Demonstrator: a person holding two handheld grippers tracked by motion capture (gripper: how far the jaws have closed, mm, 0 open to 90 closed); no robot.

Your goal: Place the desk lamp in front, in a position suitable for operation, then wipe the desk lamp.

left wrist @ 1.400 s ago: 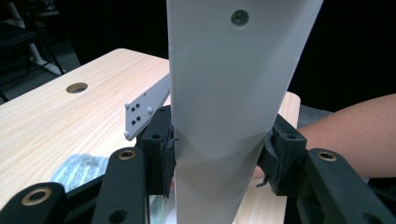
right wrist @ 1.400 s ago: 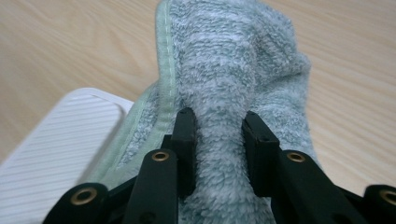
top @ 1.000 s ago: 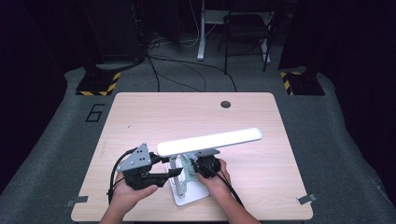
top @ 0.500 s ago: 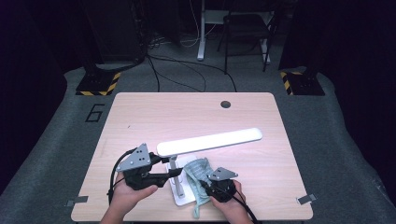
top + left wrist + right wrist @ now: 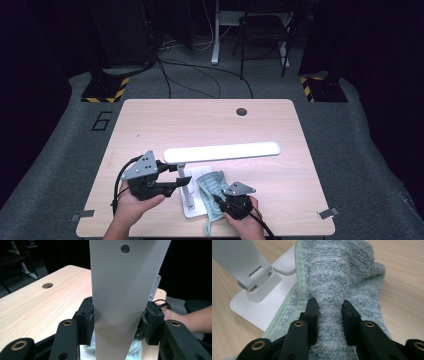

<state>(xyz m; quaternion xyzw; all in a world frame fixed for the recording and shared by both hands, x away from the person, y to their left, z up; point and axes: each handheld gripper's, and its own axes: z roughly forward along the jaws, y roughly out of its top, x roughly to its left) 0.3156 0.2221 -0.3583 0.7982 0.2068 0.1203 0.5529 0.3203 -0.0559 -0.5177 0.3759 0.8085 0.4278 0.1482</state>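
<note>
High view: the lamp [image 5: 200, 165] stands at the counter's [image 5: 150, 125] near edge, base at about six o'clock. The left gripper [image 5: 175, 182] clamps its stem from nine o'clock. The right gripper [image 5: 220, 197] holds a cloth [image 5: 212, 186] draped over the base's right edge.

Left gripper view: the jaws press both sides of the lamp's flat stem [image 5: 120, 302], a firm steadying hold.

Right gripper view: the jaws stand narrow, pinching a ridge of the cloth [image 5: 332, 290], which overlaps the base [image 5: 262, 307].

To wipe well, I judge the left hold should stay fixed while the cloth drags flat across the base with light downward pressure, without snagging the hinge [image 5: 259, 280].
</note>
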